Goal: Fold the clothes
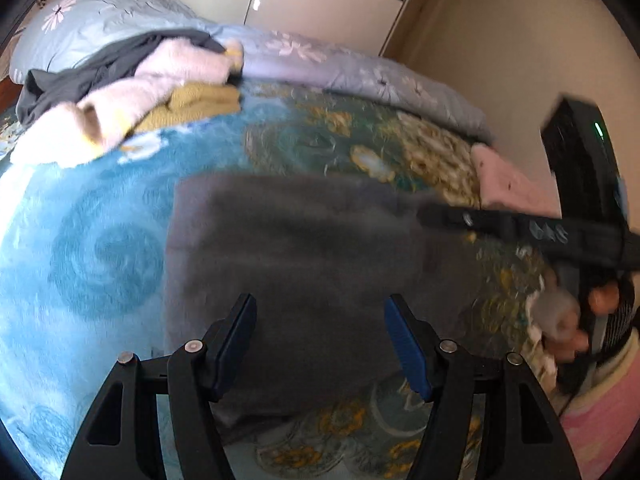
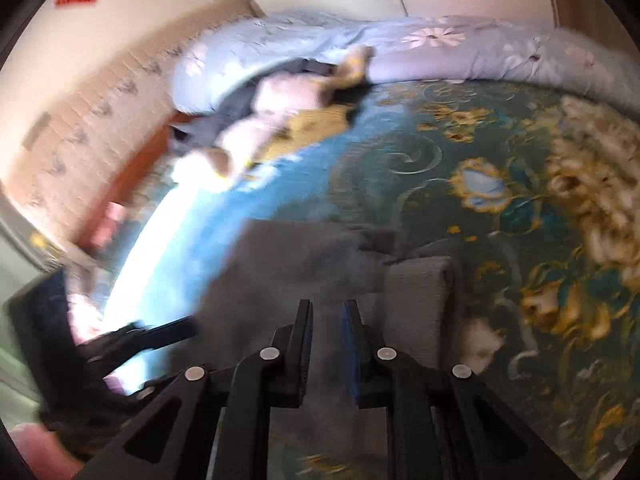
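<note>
Dark grey fleece garment lying flat on the bed, already doubled into a rough rectangle, a folded edge showing in the right wrist view; both views blurred. My left gripper hovers over its near edge with fingers spread wide, holding nothing; my right gripper has its fingers drawn close with a narrow gap, and I cannot tell whether cloth is caught between them. To fold well, I judge each grip should take a corner fully and keep edges aligned. Surface: plush teal-and-blue floral blanket; heap of unfolded grey, pink and mustard clothes well apart, against a pale blue floral quilt; cream walls behind.
</note>
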A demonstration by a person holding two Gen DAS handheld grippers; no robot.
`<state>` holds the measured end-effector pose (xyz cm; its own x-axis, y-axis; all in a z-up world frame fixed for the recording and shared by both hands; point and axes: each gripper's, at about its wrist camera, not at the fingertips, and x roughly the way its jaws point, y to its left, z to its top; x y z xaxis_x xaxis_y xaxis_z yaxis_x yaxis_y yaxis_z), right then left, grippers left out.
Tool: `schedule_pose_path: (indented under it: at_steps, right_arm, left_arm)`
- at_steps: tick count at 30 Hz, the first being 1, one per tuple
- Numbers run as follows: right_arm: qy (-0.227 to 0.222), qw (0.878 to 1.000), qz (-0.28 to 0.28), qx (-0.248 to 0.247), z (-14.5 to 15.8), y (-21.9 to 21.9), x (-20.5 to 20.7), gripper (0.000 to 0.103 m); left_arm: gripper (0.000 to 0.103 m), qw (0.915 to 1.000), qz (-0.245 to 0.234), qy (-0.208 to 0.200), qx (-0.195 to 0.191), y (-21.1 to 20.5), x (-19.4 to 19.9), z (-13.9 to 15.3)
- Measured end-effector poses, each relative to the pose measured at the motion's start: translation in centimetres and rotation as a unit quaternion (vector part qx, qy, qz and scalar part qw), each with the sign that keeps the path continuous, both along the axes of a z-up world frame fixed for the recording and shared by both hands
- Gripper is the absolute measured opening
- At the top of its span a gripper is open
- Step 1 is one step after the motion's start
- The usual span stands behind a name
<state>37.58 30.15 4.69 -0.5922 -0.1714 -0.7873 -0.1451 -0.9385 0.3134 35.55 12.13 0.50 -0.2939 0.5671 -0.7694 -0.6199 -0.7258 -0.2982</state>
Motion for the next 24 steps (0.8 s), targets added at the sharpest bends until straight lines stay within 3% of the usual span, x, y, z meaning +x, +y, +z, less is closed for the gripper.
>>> schedule_pose_path:
  at_steps: [3, 11, 16, 19, 24]
  right_arm:
    - [-0.015, 0.998, -0.047, -0.033, -1.6, 2.5, -0.8, 0.017]
    - [-0.036, 0.995, -0.072, -0.064, -4.0, 4.4, -1.4, 0.016]
    - [-0.035, 0.996, -0.082, -0.020, -3.2, 3.4, -0.2, 0.014]
    - [-0.032, 0.996, -0.086, 0.009, -2.5, 2.7, 0.5, 0.019]
    - [0.020, 0.999, -0.035, 0.014, -0.3, -0.3, 4.3, 0.019]
  left_arm:
    - [0.067, 0.9998, 0.005, -0.017, -0.003, -1.3, 0.0, -1.6]
    - [0.067, 0.9997, -0.003, -0.025, 0.001, -2.0, 0.4, -2.6]
    - [0.067, 0.9996, -0.005, -0.029, -0.002, -1.8, 0.5, -3.0]
    - [0.067, 0.9995, -0.003, -0.033, -0.002, -2.0, 0.5, -3.1]
    - [0.067, 0.9995, 0.000, -0.032, -0.005, -1.9, 0.4, -3.1]
